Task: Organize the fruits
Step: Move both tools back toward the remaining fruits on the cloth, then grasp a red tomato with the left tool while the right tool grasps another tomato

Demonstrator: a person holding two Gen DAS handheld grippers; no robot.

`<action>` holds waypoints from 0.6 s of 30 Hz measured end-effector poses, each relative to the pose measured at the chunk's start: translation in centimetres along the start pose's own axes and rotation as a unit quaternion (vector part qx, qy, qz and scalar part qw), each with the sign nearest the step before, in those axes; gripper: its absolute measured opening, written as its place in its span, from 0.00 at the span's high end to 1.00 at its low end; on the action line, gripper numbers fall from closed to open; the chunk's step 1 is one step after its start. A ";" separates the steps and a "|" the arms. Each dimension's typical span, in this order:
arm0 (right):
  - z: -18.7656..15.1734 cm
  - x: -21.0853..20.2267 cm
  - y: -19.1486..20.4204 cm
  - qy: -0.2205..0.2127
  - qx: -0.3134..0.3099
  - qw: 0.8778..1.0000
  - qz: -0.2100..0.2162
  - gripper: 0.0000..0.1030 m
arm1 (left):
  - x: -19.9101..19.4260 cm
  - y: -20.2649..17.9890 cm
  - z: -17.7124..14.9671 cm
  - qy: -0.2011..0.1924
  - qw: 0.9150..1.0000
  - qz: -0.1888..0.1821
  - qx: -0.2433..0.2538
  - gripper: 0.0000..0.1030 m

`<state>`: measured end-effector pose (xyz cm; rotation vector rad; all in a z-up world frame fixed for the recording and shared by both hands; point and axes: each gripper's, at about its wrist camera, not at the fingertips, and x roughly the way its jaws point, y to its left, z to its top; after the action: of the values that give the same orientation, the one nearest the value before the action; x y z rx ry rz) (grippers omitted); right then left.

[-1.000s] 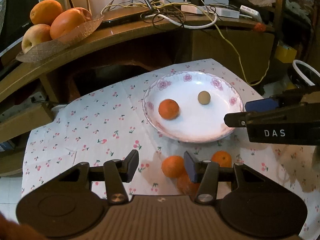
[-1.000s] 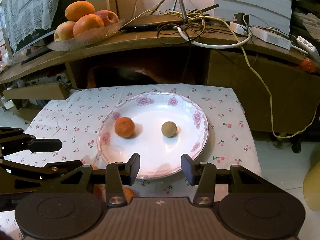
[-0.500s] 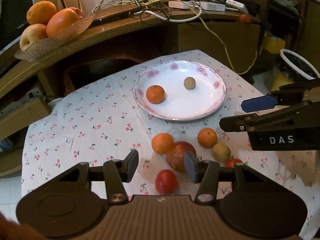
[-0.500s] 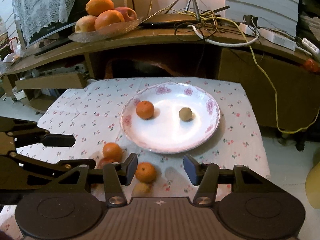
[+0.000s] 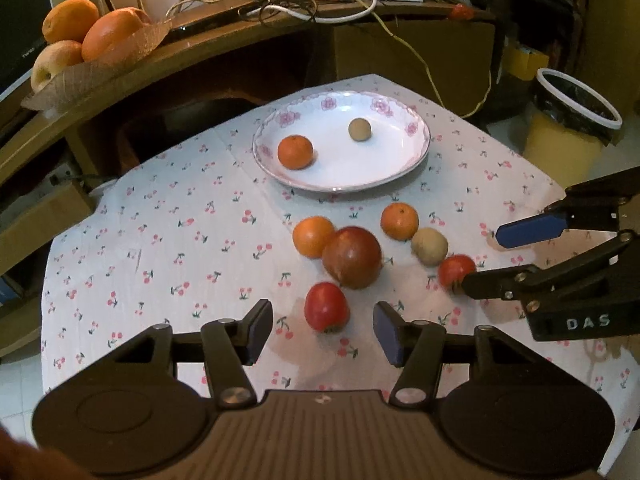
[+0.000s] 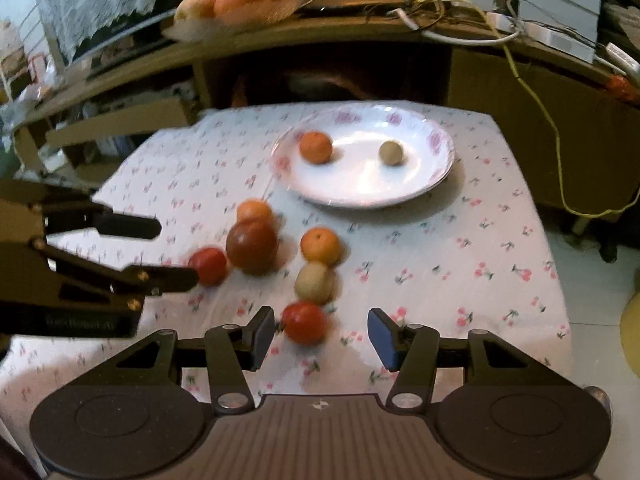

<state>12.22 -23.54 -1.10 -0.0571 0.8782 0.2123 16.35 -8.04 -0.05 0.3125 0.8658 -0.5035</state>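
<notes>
A low table under a cherry-print tablecloth carries the sorting job, which looks barely begun: the white floral plate at the far side holds only two pieces, a mandarin on the plate and a small tan round fruit, lying well apart on its white centre.

Six fruits still lie loose on the cloth, clustered just in front of the plate. Largest is a dark red apple, touching an orange on its left. A smaller mandarin lies beside a brown kiwi-like fruit. Two small red fruits, possibly tomatoes, complete the group: a near one and a right-hand one.

The left gripper hangs over the near red fruit with its jaws parted, having just widened further; the fruit sits in line with the gap, and the pads do not touch it. The right gripper, also parted and holding nothing, has its jaws either side of the right-hand red fruit, which sits closer to the left pad; contact cannot be confirmed in the blurred view.

By this reading a quarter of the fruit is placed, with both tools poised for the next pair of pickups.
</notes>
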 end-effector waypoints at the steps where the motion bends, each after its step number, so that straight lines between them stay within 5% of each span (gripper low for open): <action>1: 0.0 0.2 0.2 0.003 -0.004 1.000 -0.001 0.47 | 0.1 0.0 -0.1 0.001 1.000 -0.001 0.001 0.41; 18: 0.0 1.8 -0.1 0.027 -0.020 0.999 0.013 0.51 | 3.5 -0.7 -0.3 0.002 1.000 0.001 0.014 0.41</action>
<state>13.33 -23.33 -2.52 -0.0893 0.9295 0.2536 17.68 -9.53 -3.05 0.3397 0.8637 -0.5127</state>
